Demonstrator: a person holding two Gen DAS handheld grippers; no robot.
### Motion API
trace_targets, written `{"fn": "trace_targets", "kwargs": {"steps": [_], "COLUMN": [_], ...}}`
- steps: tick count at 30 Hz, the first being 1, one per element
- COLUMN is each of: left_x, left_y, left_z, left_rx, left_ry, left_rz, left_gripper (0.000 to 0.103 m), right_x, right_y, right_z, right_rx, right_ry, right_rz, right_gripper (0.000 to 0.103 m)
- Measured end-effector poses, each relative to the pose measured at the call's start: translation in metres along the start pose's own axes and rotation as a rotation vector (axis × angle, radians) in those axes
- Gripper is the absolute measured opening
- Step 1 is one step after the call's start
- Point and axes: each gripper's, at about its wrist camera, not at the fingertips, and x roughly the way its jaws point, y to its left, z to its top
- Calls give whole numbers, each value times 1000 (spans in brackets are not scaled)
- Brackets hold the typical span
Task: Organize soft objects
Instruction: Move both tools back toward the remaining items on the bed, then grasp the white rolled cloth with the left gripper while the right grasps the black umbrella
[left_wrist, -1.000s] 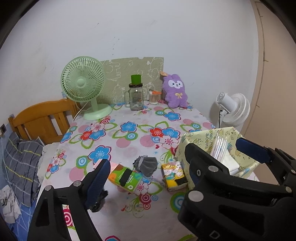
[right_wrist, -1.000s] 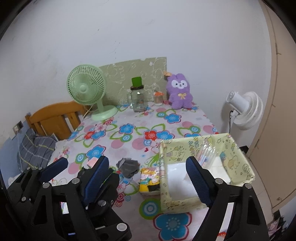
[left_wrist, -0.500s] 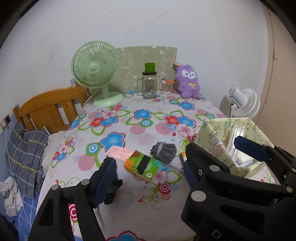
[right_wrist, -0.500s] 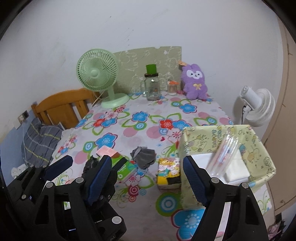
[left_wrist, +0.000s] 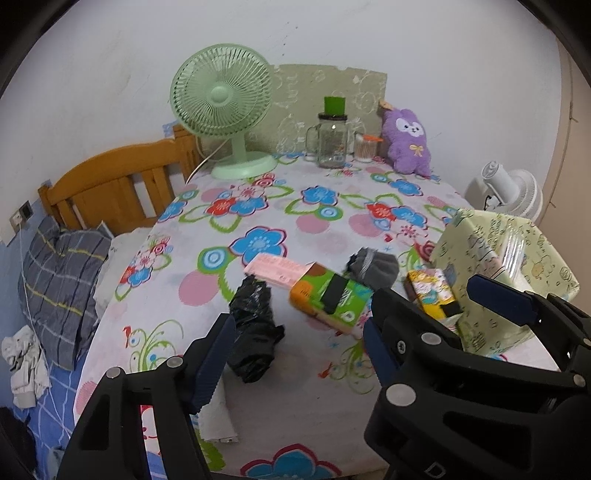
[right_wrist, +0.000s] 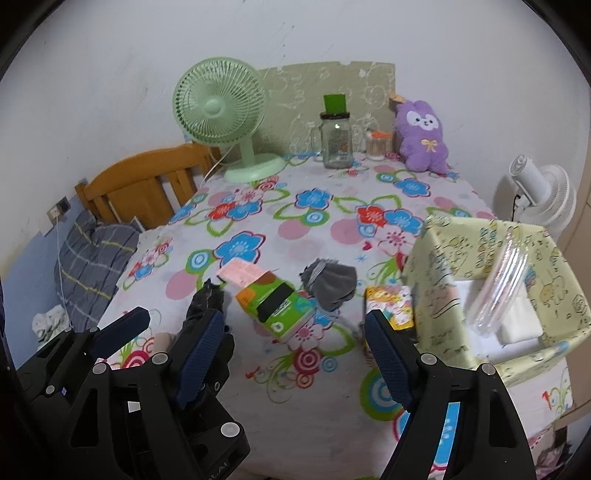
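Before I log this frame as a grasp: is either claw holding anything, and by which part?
Nothing is held. The closing left claw and the right claw are both empty above the table.

Soft, even indoor light fills both views, with only faint shadows on the counter (left_wrist: 303, 373). Fisheye bending curves the wall and darkens the corners into a black ring. A clear plastic pack (right_wrist: 502, 280) at three o'clock shows pale glare. Focus is slightly soft throughout.

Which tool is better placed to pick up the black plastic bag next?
Left, probably. The left tool, nothing between its closing jaws, has the black plastic bag just ahead. The right tool faces the green tissue pack instead.
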Motion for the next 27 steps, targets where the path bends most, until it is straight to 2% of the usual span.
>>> {"fn": "trace_targets", "kwargs": {"steps": [9, 14, 23, 27], "left_x": [11, 21, 32, 39], "left_y": [22, 39, 56, 63], "left_z": [-11, -17, -27, -33], "left_rx": [-45, -74, -91, -89], "left_ry": [30, 55, 92, 125], "left_rz": [8, 54, 88, 97], "left_gripper": [72, 70, 69, 64], "right_x": [17, 27, 44, 51], "right_y": [17, 30, 48, 52], "right_z": [-8, -12, -17, -19], "right_rx": [-16, -33, -61, -60], "right_ry": [34, 52, 90, 110], "right_rz": [19, 32, 58, 65], "right_gripper": [81, 80, 77, 77]}}
